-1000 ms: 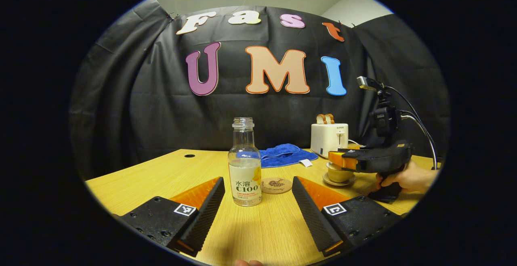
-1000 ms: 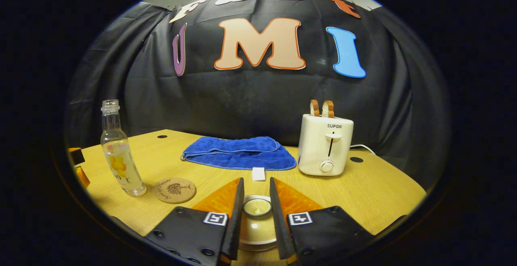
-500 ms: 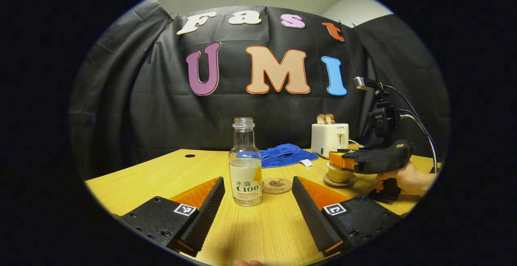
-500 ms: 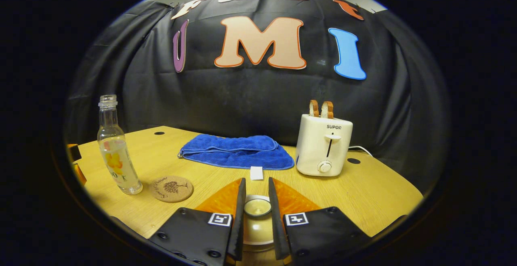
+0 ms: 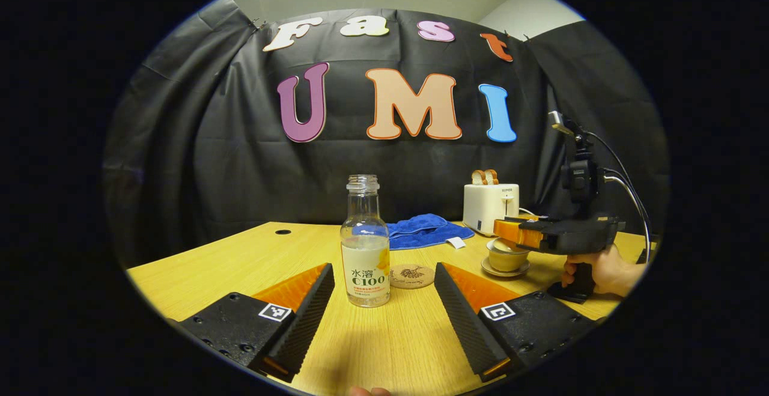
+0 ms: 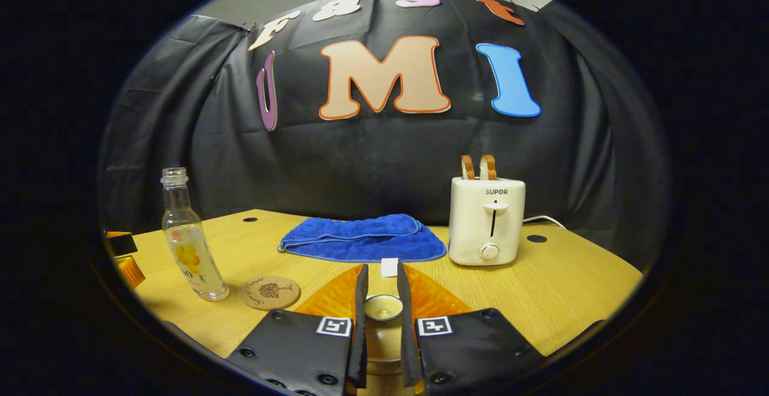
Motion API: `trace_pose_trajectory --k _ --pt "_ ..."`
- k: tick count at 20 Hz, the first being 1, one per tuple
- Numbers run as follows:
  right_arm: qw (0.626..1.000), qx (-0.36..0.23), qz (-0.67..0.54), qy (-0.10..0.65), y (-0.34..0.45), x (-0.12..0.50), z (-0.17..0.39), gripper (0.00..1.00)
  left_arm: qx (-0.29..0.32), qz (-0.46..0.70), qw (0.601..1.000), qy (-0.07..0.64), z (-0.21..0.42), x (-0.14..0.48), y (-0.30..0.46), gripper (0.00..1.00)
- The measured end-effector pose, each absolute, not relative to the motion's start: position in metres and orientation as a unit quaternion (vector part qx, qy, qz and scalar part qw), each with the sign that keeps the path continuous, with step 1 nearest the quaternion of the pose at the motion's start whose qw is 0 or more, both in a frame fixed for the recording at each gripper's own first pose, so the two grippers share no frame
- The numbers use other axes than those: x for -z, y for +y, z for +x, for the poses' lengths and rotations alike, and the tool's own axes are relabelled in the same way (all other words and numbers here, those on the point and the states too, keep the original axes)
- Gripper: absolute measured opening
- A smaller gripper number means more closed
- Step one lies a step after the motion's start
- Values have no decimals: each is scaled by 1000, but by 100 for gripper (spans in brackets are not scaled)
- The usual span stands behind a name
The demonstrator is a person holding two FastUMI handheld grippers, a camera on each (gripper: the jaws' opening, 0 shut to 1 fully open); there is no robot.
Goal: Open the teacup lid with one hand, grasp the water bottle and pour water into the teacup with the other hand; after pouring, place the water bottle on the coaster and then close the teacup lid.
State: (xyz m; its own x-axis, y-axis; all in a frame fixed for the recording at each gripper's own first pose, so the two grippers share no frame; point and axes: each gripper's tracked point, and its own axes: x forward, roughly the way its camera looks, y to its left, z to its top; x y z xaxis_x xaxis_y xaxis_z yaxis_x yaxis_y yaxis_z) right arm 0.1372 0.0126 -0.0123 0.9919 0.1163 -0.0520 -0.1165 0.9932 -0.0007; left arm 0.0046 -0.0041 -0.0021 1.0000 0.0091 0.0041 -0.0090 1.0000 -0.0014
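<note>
Both views are evenly and fairly brightly lit from above, with a pale strip of ceiling light at the top edge of each, and the wooden table glows warm while the black cloth wall stays dull with soft creases. Shadows are faint and short, a small one lying on the near side of the water bottle, whose clear glass carries small highlights. Focus is sharp in the middle, but the fisheye bends the table's edge and the wall into curves, and detail softens and darkens toward the left and right rims
</note>
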Motion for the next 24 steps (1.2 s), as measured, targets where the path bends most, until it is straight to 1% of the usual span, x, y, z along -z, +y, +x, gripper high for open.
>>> trace_pose_trajectory --k 6,10,13,20,21,22,23,24 --pt "998 -58 5 4 -6 5 110 26 -7 1 1000 -4 11 2 -1 98" --pt "998 -63 -1 0 -19 2 86 26 -17 0 1000 0 45 3 15 98" --pt "998 -67 -1 0 -23 1 74 25 -13 1 1000 2 71 5 19 98" --pt "998 -70 -1 1 -23 1 69 25 -13 1 1000 1 113 6 22 98" --pt "998 -70 -1 1 -23 0 69 26 -8 0 1000 0 116 8 21 96" --pt "998 -70 -1 1 -24 1 69 25 -1 -1 1000 -2 115 5 18 80" --pt "998 -69 -1 1 -23 0 69 26 8 -1 1000 -2 114 6 14 73" --pt "998 -70 -1 1 -23 1 69 25 11 0 1000 0 115 6 13 70"
